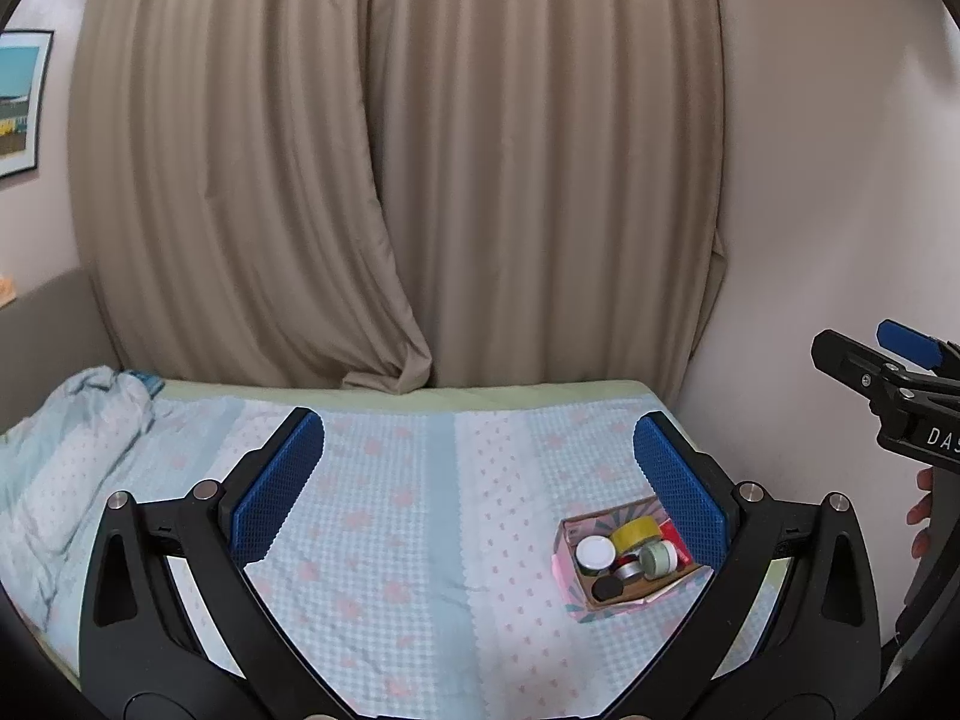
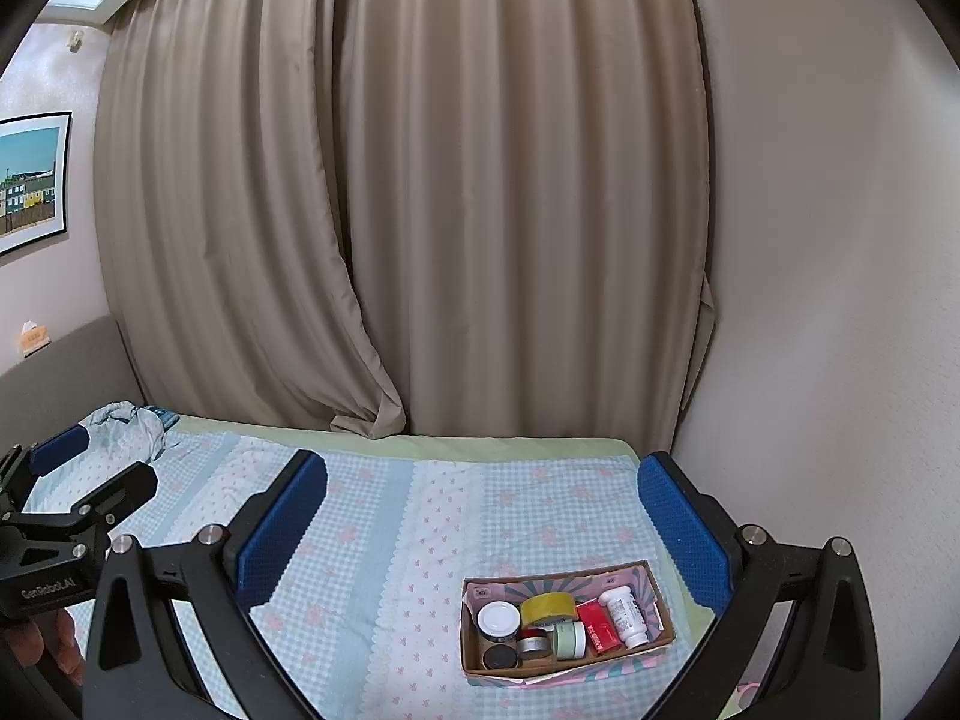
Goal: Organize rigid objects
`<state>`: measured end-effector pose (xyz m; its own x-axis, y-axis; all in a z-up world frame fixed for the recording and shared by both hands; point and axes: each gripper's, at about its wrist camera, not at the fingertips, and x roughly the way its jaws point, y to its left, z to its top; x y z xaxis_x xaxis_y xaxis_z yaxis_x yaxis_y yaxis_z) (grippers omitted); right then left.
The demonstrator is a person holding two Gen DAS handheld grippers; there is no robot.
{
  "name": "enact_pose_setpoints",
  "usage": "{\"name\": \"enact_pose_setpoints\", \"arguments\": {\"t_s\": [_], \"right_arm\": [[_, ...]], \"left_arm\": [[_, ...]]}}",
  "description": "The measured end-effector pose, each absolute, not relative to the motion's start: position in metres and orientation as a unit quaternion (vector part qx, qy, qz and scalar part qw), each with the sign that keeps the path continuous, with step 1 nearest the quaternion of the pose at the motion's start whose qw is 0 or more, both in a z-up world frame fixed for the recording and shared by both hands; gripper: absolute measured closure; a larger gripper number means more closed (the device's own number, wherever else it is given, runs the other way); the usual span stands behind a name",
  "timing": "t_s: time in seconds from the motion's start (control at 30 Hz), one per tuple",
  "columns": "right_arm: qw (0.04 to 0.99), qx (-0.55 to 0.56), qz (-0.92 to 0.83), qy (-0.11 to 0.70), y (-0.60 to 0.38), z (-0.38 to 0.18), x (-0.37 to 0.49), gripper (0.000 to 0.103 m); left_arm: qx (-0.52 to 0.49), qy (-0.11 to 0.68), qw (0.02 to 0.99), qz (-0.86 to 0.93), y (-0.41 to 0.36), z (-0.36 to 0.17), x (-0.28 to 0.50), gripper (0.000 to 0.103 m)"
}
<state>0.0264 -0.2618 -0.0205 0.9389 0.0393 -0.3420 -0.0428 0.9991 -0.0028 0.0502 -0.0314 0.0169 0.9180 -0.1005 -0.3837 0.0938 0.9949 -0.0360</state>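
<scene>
A small cardboard box [image 2: 654, 645] with a pink patterned lining lies on the bed, also in the left wrist view [image 1: 576, 603]. It holds a white-lidded jar [image 2: 498, 619], a yellow tape roll [image 2: 547, 607], a red packet [image 2: 598, 627], a white bottle [image 2: 625, 613], a pale green jar [image 2: 569, 639] and dark-lidded tins [image 2: 501, 656]. My left gripper [image 1: 479, 444] is open and empty above the bed, left of the box. My right gripper [image 2: 482, 483] is open and empty above the box.
The bed has a blue checked cover [image 2: 372, 540] with pink flowers. A crumpled blue cloth [image 2: 123, 423] lies at its far left. Beige curtains [image 2: 420, 210] hang behind the bed, and a white wall [image 2: 828, 300] is at the right.
</scene>
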Motion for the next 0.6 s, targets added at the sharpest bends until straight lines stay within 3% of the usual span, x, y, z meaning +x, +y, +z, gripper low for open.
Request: {"name": "enact_pose_setpoints", "arguments": {"t_s": [0.6], "right_arm": [[0.984, -0.006, 0.018, 0.178, -0.2572, -0.0182, 0.0317, 0.0]], "left_arm": [[-0.006, 0.162, 0.986, -0.04, -0.0272, 0.0143, 0.055, 0.0]]}}
